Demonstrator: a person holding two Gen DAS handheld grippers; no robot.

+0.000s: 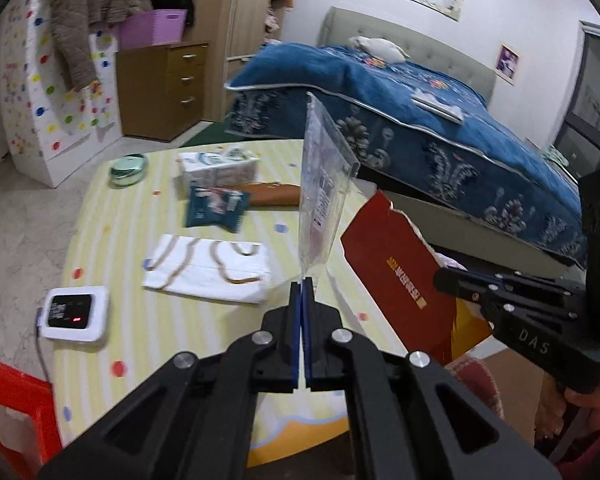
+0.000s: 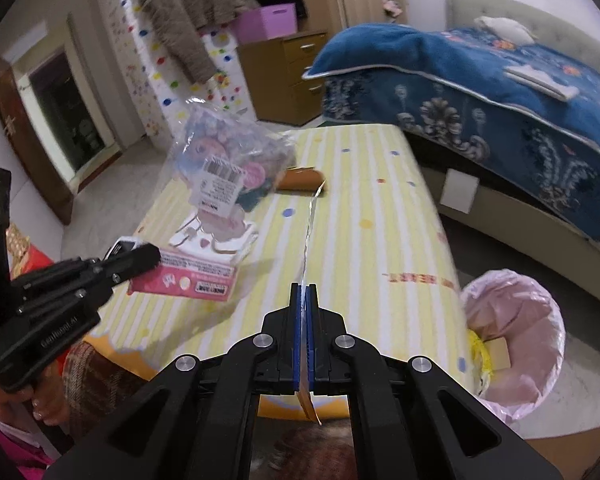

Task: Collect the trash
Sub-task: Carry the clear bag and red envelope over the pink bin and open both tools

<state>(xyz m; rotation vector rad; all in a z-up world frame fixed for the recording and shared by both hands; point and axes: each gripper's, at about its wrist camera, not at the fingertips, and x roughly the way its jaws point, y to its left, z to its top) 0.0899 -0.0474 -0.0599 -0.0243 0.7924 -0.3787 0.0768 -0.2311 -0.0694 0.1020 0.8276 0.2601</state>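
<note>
My left gripper (image 1: pixel 302 280) is shut on the bottom edge of a clear plastic wrapper (image 1: pixel 324 184), which stands upright and edge-on above the table. In the right wrist view the same wrapper (image 2: pixel 224 172) shows a barcode label and hangs up from the left gripper (image 2: pixel 156 254). My right gripper (image 2: pixel 305 286) is shut on a thin red paper envelope (image 2: pixel 309 236), seen edge-on. The left wrist view shows that envelope (image 1: pixel 396 276) broadside, with the right gripper (image 1: pixel 440 274) at its right edge. A bin with a pink liner (image 2: pixel 516 332) stands on the floor to the right of the table.
On the yellow striped table (image 1: pixel 112 240) lie a teal snack packet (image 1: pixel 216 208), a tissue pack (image 1: pixel 220 166), a green tin (image 1: pixel 128 168), a brown wallet (image 1: pixel 276 196), white masks (image 1: pixel 208 268) and a white device (image 1: pixel 76 312). A pink box (image 2: pixel 188 276) lies near the left gripper. A bed (image 1: pixel 440 120) stands beyond.
</note>
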